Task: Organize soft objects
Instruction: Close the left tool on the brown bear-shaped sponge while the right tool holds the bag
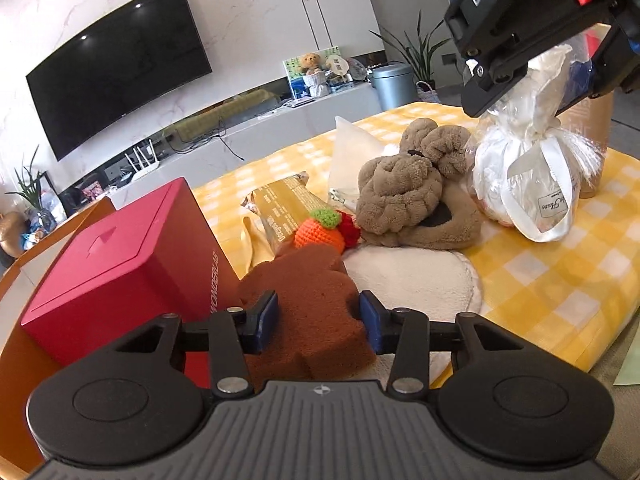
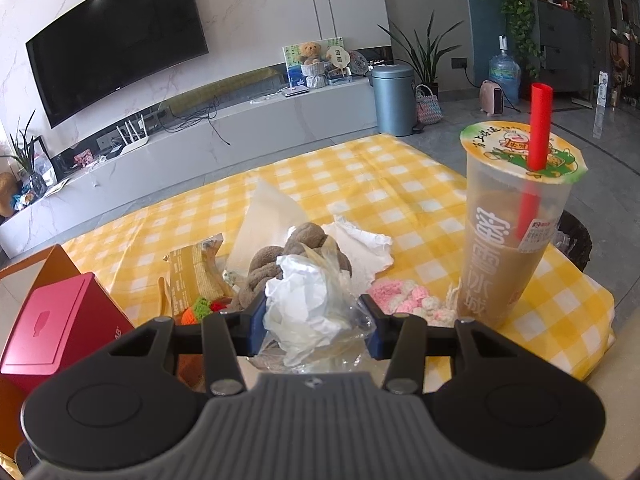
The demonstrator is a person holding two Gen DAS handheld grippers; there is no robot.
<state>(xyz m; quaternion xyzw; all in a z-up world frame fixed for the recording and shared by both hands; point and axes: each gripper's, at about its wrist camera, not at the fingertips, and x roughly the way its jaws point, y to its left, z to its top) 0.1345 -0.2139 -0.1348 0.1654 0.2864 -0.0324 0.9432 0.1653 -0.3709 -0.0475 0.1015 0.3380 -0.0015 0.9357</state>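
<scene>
Soft objects, assorted, on yellow-checked surface [image 2: 400,184]. Brown sponge [image 1: 316,300], bear-shaped, lies at near edge beside red box [image 1: 120,264]; left tool [image 1: 318,320] grasps it, blue pads pressed against both flanks. White wrapped bundle [image 1: 528,176], cellophane and ribbon, is gripped at its gathered top by right tool [image 2: 316,320], base near the cloth. Tan plush toy [image 1: 412,196] rests at centre on white round pad [image 1: 416,280]. Crocheted orange fruit [image 1: 320,232] touches sponge's far edge. Pink-white knit piece [image 2: 404,296] sits beside milk tea cup [image 2: 512,224].
</scene>
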